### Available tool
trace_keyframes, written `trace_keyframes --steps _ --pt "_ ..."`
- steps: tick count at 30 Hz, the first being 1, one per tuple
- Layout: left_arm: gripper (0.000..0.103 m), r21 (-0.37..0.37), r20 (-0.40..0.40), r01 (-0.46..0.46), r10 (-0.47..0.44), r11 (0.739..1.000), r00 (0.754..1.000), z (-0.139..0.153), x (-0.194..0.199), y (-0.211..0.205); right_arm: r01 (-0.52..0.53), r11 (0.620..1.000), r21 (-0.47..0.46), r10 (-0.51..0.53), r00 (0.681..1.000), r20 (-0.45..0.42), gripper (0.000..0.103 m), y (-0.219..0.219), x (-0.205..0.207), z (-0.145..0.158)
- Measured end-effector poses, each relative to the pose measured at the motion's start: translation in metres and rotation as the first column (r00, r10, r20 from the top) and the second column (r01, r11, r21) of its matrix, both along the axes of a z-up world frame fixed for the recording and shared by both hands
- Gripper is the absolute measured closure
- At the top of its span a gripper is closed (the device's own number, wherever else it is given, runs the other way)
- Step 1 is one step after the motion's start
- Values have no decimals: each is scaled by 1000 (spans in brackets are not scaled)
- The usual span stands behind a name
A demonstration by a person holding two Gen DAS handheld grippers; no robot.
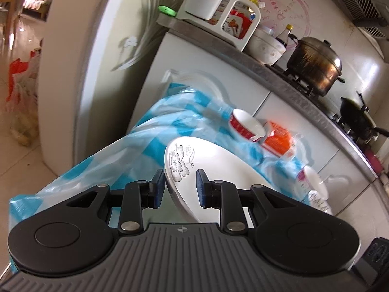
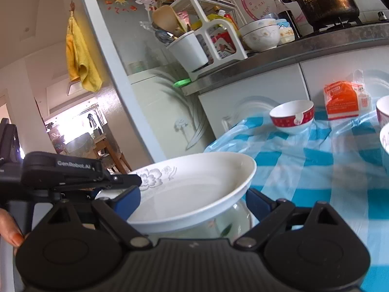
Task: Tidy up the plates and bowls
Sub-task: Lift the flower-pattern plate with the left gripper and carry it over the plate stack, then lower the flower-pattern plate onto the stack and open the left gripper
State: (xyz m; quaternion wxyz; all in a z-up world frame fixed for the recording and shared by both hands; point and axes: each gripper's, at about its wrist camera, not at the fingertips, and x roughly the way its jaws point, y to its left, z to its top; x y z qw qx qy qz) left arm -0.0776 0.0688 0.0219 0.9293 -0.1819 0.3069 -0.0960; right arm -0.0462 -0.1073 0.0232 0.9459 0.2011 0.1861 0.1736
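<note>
Hanging towel (image 2: 81, 56) behind plate (image 2: 194, 187), right-view only

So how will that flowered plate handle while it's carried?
The plate looks like glazed ceramic, so probably stiff, fragile and fairly slick. The left gripper pinches only its rim, so it could pivot or slip. It looks shallow and wide, likely heavy enough to sag from an edge grip unless the right gripper helps.
</note>
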Motion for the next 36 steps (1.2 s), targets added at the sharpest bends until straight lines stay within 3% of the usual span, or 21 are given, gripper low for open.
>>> trace_keyframes --steps 13,24,34,36 --pt "78 78 -5 -19 19 997 1000 -20 -22 -4 1 994 -110 -2 1000 -9 10 16 -22 -12" --pt "78 84 2 -17 17 996 1000 -30 -25 -2 -8 978 -209 1 999 -37 10 25 -26 -24" --pt "74 77 30 -27 25 997 999 -30 -31 -1 -32 979 -203 24 999 -44 9 22 -28 -25" --pt "69 93 45 -33 28 995 999 -29 -35 -2 -37 981 -189 29 999 -43 9 22 -29 -25"
